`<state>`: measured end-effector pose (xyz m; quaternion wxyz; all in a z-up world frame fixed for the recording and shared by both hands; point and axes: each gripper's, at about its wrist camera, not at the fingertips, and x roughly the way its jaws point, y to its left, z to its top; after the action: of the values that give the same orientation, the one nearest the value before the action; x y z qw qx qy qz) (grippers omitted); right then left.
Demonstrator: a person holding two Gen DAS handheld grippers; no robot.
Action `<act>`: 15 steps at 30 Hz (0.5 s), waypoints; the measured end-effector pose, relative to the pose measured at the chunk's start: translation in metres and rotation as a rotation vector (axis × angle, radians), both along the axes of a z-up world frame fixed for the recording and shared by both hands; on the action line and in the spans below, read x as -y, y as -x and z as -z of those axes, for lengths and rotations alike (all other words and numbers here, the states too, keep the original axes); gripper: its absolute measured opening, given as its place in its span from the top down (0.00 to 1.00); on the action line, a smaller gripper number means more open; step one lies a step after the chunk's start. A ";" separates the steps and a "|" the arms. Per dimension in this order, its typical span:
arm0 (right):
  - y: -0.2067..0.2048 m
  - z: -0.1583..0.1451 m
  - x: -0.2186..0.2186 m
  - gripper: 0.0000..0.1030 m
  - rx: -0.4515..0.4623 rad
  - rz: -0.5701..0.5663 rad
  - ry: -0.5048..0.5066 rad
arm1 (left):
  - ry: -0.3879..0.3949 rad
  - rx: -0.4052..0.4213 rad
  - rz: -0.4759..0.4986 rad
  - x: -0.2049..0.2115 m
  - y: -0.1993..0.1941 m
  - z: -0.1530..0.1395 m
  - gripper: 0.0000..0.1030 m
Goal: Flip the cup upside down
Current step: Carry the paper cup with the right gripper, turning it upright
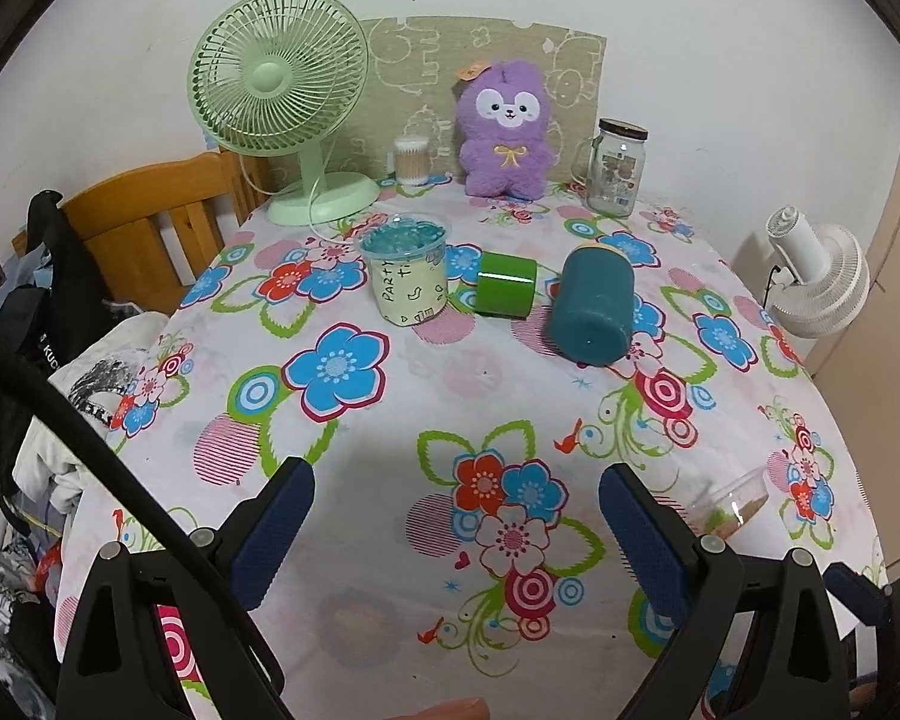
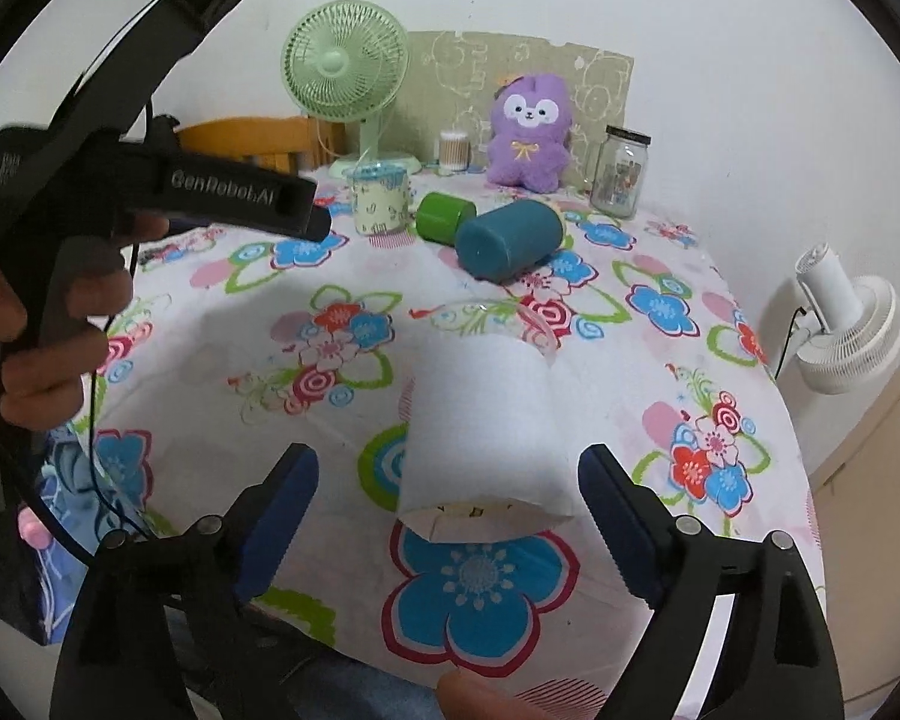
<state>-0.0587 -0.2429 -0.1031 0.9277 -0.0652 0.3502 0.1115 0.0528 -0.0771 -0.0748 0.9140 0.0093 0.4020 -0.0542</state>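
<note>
Right wrist view: my right hand-held gripper (image 2: pixel 447 513) is spread wide, its fingers either side of the white-sleeved cup (image 2: pixel 483 420), which stands on the floral surface (image 2: pixel 660 360) untouched. My left hand-held gripper (image 1: pixel 456 516) hangs released over bare cloth, grasping nothing.

party cup (image 1: pixel 407 276), far ahead of the left gripper: handwritten "PARTY" plus a bit like "ti" | left gripper's body (image 2: pixel 234 195), seen up-left of the right one: "GenRobot.AI" | black bag (image 1: pixel 51 300) off left: "KUC", cut off | jar label (image 1: pixel 617 171): too small to read
</note>
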 end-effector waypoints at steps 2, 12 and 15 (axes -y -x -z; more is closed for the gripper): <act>-0.001 -0.004 0.003 0.13 0.003 0.002 -0.015 | 0.003 0.002 0.002 0.001 0.002 -0.003 0.06; 0.009 -0.032 0.052 0.12 0.060 0.088 -0.100 | 0.062 -0.044 0.067 0.030 0.021 -0.011 0.06; 0.014 -0.035 0.074 0.12 0.074 0.142 -0.092 | 0.101 -0.068 0.093 0.045 0.026 -0.013 0.06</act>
<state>-0.0730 -0.3168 -0.0682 0.9476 -0.0017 0.3141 0.0586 0.0268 -0.1223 -0.0615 0.8957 -0.0200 0.4286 -0.1168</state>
